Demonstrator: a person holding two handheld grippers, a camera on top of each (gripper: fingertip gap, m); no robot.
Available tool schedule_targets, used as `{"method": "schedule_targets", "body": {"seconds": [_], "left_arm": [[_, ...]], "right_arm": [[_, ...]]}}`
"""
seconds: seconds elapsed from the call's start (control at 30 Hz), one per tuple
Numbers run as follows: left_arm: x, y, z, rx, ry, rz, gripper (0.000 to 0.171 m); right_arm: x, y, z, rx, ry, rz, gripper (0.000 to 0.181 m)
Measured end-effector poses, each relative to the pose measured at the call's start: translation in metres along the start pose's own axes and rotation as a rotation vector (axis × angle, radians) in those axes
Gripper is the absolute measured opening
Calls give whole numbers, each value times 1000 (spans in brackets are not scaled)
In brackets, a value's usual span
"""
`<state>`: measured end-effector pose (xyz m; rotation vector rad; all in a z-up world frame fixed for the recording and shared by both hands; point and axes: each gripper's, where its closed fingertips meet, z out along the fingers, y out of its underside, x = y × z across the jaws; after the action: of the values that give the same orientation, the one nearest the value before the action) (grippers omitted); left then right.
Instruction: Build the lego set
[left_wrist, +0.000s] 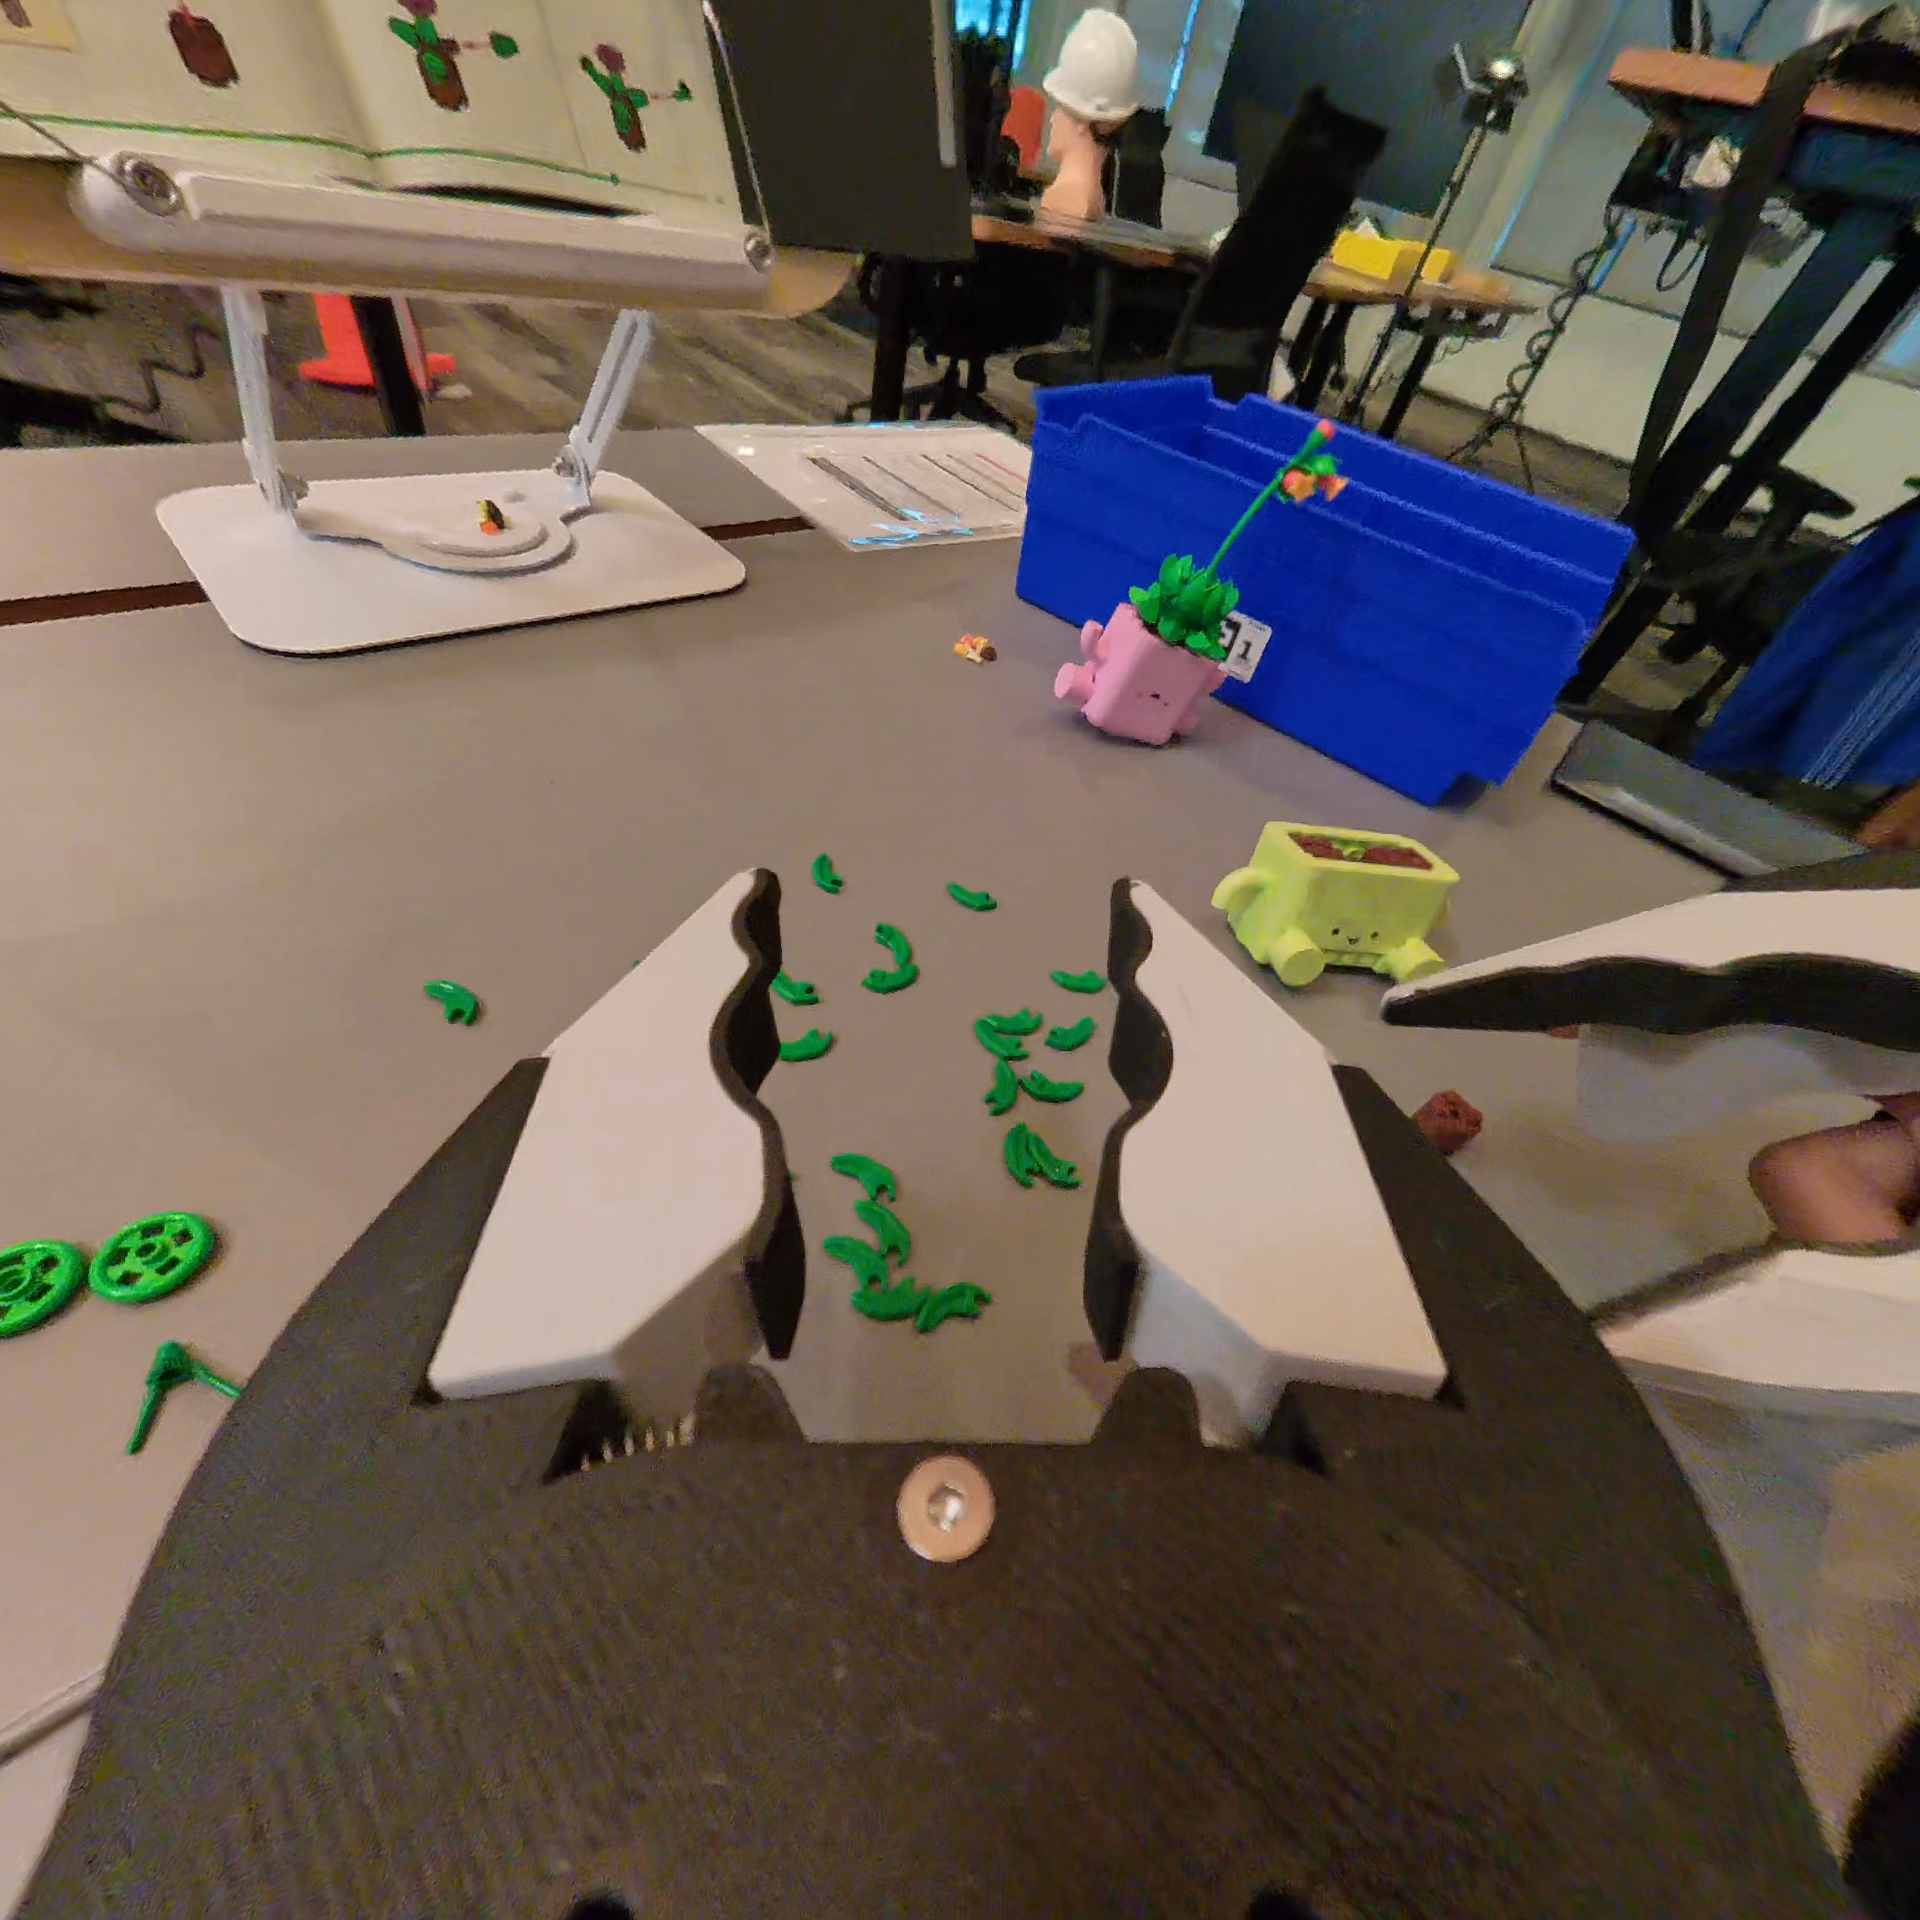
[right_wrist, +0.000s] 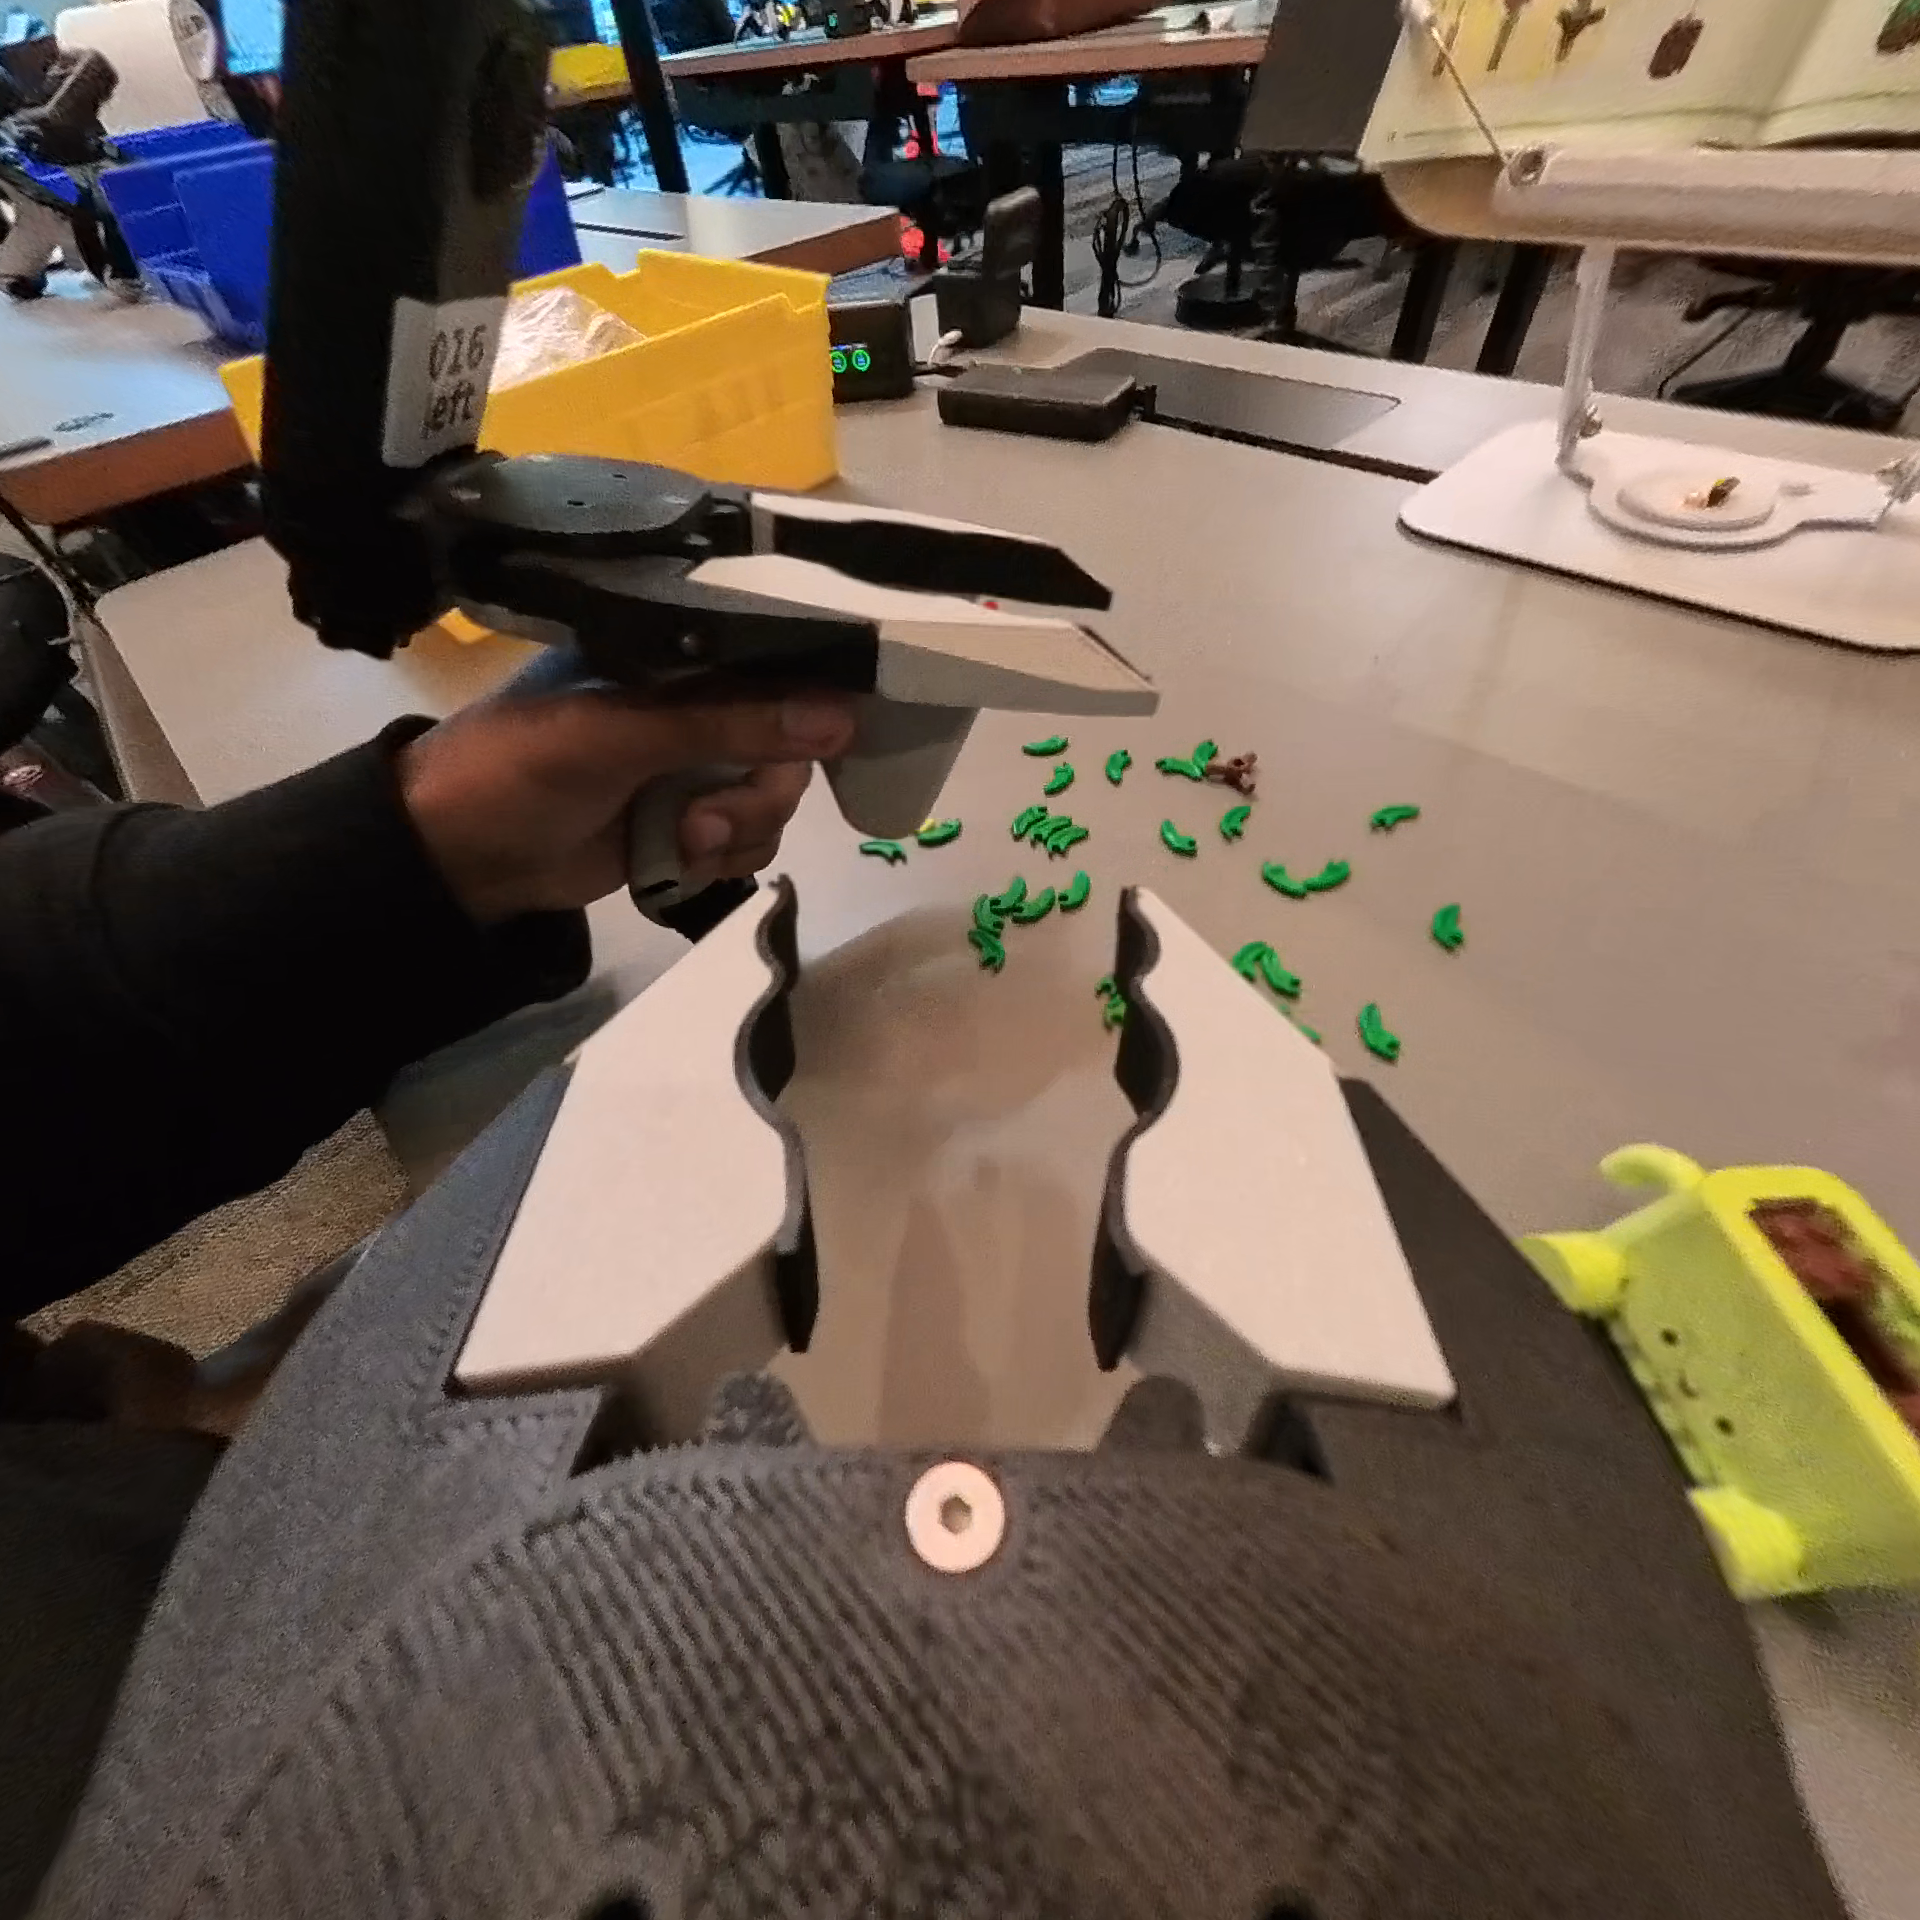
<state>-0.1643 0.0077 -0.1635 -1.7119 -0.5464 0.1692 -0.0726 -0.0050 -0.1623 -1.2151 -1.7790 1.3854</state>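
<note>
Several small green leaf pieces (left_wrist: 935, 1091) lie scattered on the grey table (left_wrist: 312, 883); they also show in the right wrist view (right_wrist: 1195, 883). My left gripper (left_wrist: 943, 894) is open and empty, held above the leaves. My right gripper (right_wrist: 951, 904) is open and empty, above the table just short of the leaves. A lime-green pot with a brown top (left_wrist: 1340, 899) stands right of the leaves and shows close at the right in the right wrist view (right_wrist: 1745, 1371). A finished pink pot with a green plant and flower stem (left_wrist: 1153, 665) stands farther back.
A blue bin (left_wrist: 1351, 582) stands behind the pink pot. A white stand (left_wrist: 447, 561) holds the open instruction booklet (left_wrist: 312, 83). Two green wheel pieces (left_wrist: 104, 1273) and a green stem (left_wrist: 171, 1382) lie at the left. A brown piece (left_wrist: 1449, 1120) lies right. A yellow bin (right_wrist: 675, 374) stands beyond.
</note>
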Motion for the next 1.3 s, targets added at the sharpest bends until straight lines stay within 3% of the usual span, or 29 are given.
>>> {"method": "schedule_targets", "body": {"seconds": [0.13, 0.27, 0.4, 0.73, 0.93, 1.07, 1.3], "left_arm": [[10, -7, -11, 81, 32, -19, 44], [6, 0, -15, 43, 18, 3, 23], [-2, -7, -22, 78, 10, -15, 17], [-42, -21, -37, 175, -63, -149, 22], [-86, -40, -69, 334, -14, -437, 32], [-127, -43, -98, 396, -167, -389, 28], [-138, -38, -103, 423, -182, -404, 26]], "right_arm": [[-4, 7, 0, 34, 77, -103, 32], [-10, 6, 4, 74, 123, -137, 29], [-9, 15, 11, 37, 153, -158, 19], [2, 24, 13, 14, 154, -148, 21], [9, 29, 13, -14, 107, -56, 22], [11, 25, 11, 9, 93, -43, 21], [91, -19, -56, 80, 475, -281, 17]]}}
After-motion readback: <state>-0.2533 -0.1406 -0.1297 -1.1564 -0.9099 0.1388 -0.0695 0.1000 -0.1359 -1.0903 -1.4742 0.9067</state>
